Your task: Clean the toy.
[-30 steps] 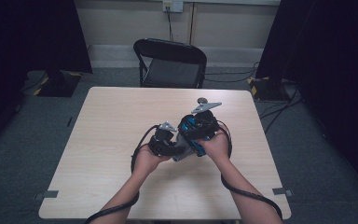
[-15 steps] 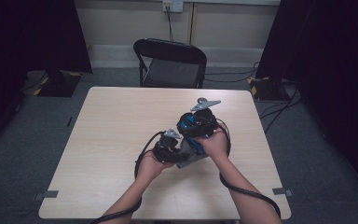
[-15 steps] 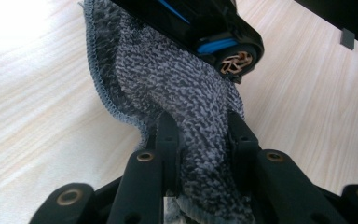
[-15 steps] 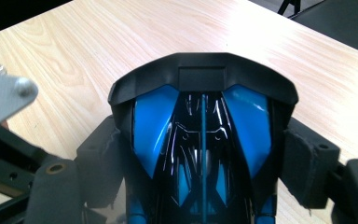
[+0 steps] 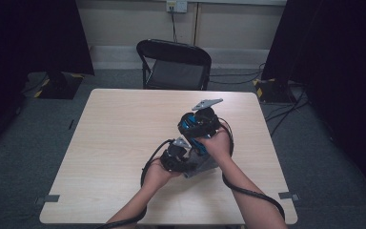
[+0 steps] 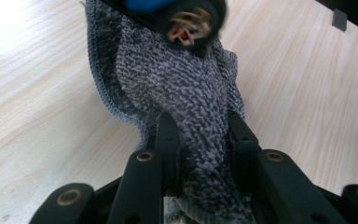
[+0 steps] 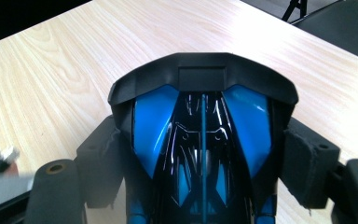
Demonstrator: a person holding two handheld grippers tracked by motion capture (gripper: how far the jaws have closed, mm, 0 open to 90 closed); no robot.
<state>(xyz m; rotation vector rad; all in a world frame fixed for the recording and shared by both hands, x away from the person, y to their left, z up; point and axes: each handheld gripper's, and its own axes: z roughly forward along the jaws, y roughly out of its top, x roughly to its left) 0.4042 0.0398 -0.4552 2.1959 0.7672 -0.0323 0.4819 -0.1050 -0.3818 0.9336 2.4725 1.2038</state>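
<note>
Up close, the left tongs (image 6: 200, 135) are pinching a grey knitted cloth (image 6: 186, 93), which bunches between the two black jaws and runs on below them, out of the left gripper view's bottom edge. Beyond the jaw tips the cloth reaches up against a blurred black and blue toy car (image 6: 177, 14), cut off by the top edge, so how much of it the cloth covers cannot be made out. The right tongs (image 7: 205, 158) clamp that same car (image 7: 200, 135) by its sides, a pad pressed on each flank; its lower end is cropped. From the high view both tongs (image 5: 183, 160) (image 5: 201, 125) sit close together over the tabletop (image 5: 124, 143), hands touching, with the cloth (image 5: 201, 164) a small grey patch just below the right tongs, partly hidden by the hands.
</note>
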